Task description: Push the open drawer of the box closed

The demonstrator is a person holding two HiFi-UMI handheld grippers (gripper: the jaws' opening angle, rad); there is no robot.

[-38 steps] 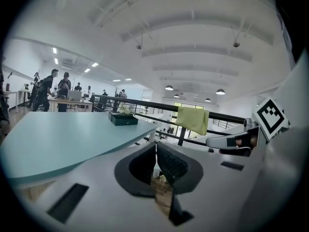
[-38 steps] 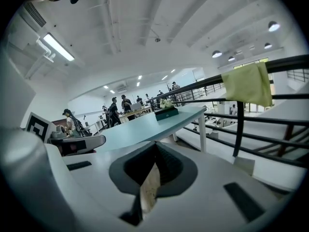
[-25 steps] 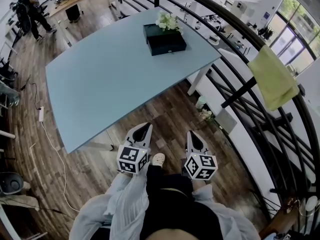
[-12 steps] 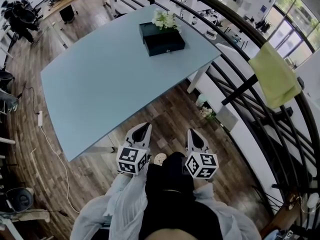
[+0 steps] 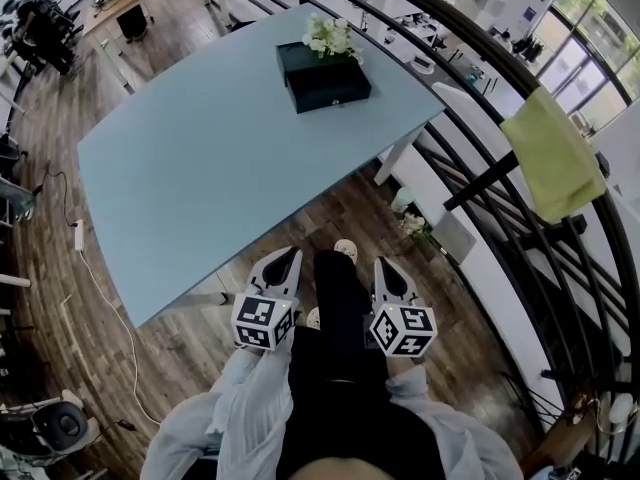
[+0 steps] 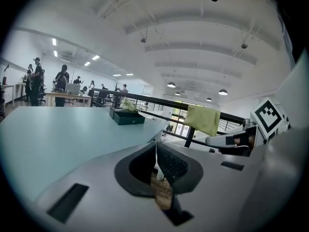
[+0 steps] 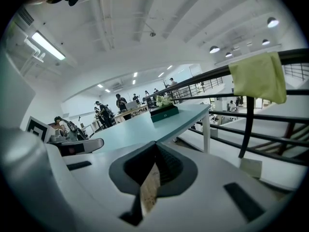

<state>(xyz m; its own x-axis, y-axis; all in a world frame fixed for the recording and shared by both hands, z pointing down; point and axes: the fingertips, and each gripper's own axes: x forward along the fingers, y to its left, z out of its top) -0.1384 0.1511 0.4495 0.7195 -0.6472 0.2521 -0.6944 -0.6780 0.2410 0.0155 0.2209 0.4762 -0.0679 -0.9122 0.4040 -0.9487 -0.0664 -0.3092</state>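
Note:
A dark box stands near the far end of the light-blue table, with white flowers at its back. Its drawer front with a small knob faces me and sticks out a little. Both grippers hang low over the wooden floor, well short of the table. My left gripper is shut with nothing in it. So is my right gripper. The left gripper view shows the box far off beyond the closed jaws of that gripper. In the right gripper view the box is equally distant past the gripper.
A black railing curves along the right, with a yellow cloth draped over it. A person's dark trouser leg steps between the grippers. A cable and power strip lie on the floor left of the table. People stand at distant desks.
The person's leg has swung forward between the grippers and the view has shifted slightly toward the table. Both grippers stay shut in the same pose.

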